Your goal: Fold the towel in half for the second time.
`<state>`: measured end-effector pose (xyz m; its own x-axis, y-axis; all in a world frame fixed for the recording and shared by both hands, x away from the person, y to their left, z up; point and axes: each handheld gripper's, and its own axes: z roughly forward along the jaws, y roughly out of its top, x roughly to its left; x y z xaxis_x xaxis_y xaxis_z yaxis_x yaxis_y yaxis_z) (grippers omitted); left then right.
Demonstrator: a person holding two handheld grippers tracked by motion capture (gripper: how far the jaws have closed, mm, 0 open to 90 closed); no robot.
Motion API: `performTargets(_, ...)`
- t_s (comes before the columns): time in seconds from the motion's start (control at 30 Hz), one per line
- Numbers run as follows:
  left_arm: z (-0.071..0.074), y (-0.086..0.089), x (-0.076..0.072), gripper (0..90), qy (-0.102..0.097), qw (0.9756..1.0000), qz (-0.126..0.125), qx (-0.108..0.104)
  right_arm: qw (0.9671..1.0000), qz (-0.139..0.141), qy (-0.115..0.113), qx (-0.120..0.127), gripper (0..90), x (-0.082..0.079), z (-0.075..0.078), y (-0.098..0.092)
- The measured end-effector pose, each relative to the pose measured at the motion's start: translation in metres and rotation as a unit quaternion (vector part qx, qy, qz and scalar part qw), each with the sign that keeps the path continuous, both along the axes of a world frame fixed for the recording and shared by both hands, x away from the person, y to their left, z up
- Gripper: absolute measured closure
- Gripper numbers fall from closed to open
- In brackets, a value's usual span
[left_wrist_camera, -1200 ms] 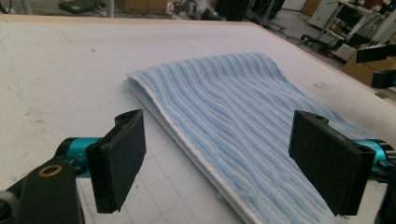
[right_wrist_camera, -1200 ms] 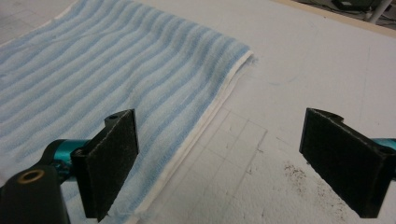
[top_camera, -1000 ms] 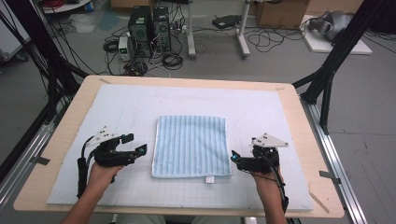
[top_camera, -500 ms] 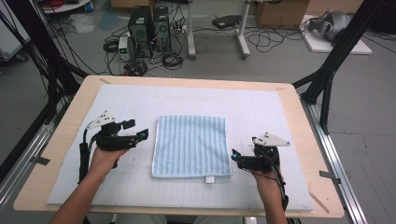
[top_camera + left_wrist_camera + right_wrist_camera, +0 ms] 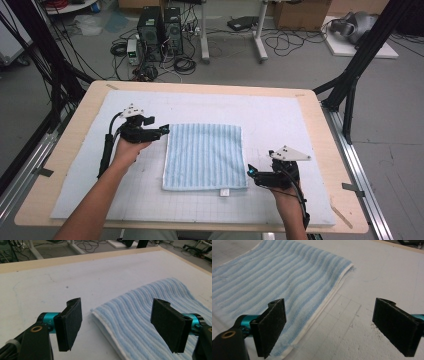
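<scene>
Folded blue-striped towel (image 5: 205,156) lying flat in the middle of the white mat (image 5: 280,115) on the worktop (image 5: 70,130), between the two claws.

Left claw (image 5: 164,131) just off the towel's far left corner, tips pointing at that corner, held in the left hand (image 5: 129,149). Jaws apart but just closing a little; nothing pressed between the pads. Seen from the left claw's own camera (image 5: 120,325): towel (image 5: 150,315) reaching in between the pads (image 5: 71,322) from ahead and from the right-hand pad's side, its layered white-edged corner in the gap nearer the left-hand pad, bare mat (image 5: 75,275) ahead of that pad. Whether the right-hand pad touches the cloth: cannot tell.

Right claw (image 5: 251,172) just beside the towel's near right corner, tips pointing at the towel's right edge, held in the right hand (image 5: 282,192). Jaws wide apart, gripping nothing. Seen from the right claw's own camera (image 5: 332,327): towel (image 5: 274,275) ahead and toward the left-hand pad (image 5: 273,327), its white hem running diagonally down past that pad; gridded mat (image 5: 352,322) in the gap and ahead of the right-hand pad.

Small white label (image 5: 224,192) at the towel's near edge, just left of the right claw.
</scene>
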<state>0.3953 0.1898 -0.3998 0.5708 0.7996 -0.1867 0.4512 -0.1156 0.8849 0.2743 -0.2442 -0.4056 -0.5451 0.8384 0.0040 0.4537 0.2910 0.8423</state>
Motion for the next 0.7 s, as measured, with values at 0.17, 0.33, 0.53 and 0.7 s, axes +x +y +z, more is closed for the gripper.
performTargets(0.17, -0.007, -0.011, 0.016, 26.8, 0.010, 0.9998, 0.013, 0.008, 1.0000, -0.001, -0.004, 0.007, 11.0, -0.002, -0.001, -0.001)
performTargets(0.33, -0.021, -0.014, 0.025, 31.0, 0.025, 0.9990, 0.030, 0.020, 1.0000, 0.001, -0.003, 0.008, 11.0, -0.002, -0.004, -0.001)
performTargets(0.53, -0.036, -0.012, 0.038, 42.3, 0.061, 0.9956, 0.070, 0.012, 0.9999, 0.002, -0.002, 0.010, 11.0, -0.002, -0.006, 0.001)
performTargets(0.7, -0.045, -0.016, 0.042, 47.1, 0.070, 0.9948, 0.070, 0.022, 1.0000, 0.003, 0.000, 0.008, 11.0, 0.000, -0.007, 0.002)
